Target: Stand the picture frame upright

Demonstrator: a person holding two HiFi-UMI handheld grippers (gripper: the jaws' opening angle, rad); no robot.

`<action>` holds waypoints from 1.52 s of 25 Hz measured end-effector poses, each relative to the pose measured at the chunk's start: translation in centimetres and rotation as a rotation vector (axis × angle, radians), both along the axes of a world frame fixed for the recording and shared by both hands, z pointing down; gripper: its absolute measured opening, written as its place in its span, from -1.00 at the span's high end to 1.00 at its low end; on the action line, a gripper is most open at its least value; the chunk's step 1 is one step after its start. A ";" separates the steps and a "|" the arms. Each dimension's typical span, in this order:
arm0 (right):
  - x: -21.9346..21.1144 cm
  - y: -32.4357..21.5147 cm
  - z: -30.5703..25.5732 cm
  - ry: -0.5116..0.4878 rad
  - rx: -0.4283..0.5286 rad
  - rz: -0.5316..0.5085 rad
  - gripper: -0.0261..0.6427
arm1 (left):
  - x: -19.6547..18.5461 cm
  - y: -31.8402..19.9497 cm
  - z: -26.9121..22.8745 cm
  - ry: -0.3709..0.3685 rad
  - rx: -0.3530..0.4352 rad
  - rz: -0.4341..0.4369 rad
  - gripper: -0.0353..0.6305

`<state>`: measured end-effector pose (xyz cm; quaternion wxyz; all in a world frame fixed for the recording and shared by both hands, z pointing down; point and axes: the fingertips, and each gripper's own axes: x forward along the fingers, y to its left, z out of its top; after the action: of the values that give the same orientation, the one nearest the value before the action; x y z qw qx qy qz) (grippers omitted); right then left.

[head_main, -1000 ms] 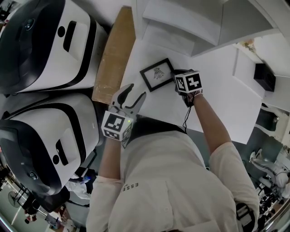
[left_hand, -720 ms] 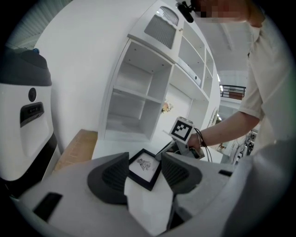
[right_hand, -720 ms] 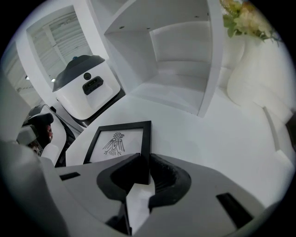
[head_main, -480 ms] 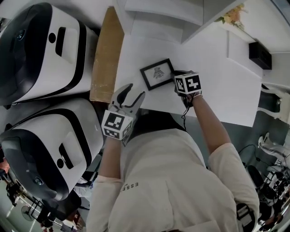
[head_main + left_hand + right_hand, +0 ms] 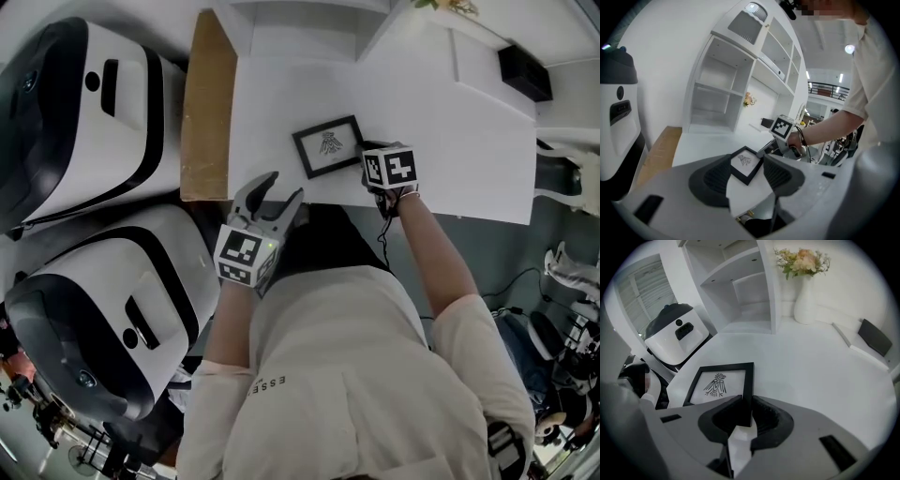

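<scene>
Right gripper view | right tool point(image 5: 746, 399) clamps picture frame point(image 5: 719, 383) (head view hides grip)

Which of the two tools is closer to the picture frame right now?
Right. The right tool grips the picture frame by one edge; the left tool is open and apart from it.

Small letters on the person's shirt point(image 5: 347, 375), low on its side, seem to read "ESSE".

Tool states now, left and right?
Left tool: open, holding nothing.
Right tool: closed on the picture frame edge.
</scene>
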<state>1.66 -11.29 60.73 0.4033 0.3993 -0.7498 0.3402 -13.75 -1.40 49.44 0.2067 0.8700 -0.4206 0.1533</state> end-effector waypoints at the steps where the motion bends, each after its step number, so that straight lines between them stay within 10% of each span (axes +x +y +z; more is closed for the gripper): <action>1: 0.3 0.4 0.0 0.003 0.000 0.009 0.68 | 0.2 0.3 0.0 -0.001 -0.001 0.010 0.29; 38: 10.9 10.8 0.0 -0.043 0.045 0.133 0.68 | 11.4 7.3 6.9 0.034 -0.198 -0.024 0.29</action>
<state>12.51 -0.52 60.78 0.3544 0.4496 -0.7378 0.3576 -2.36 5.94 56.39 0.3009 0.8426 -0.4102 0.1768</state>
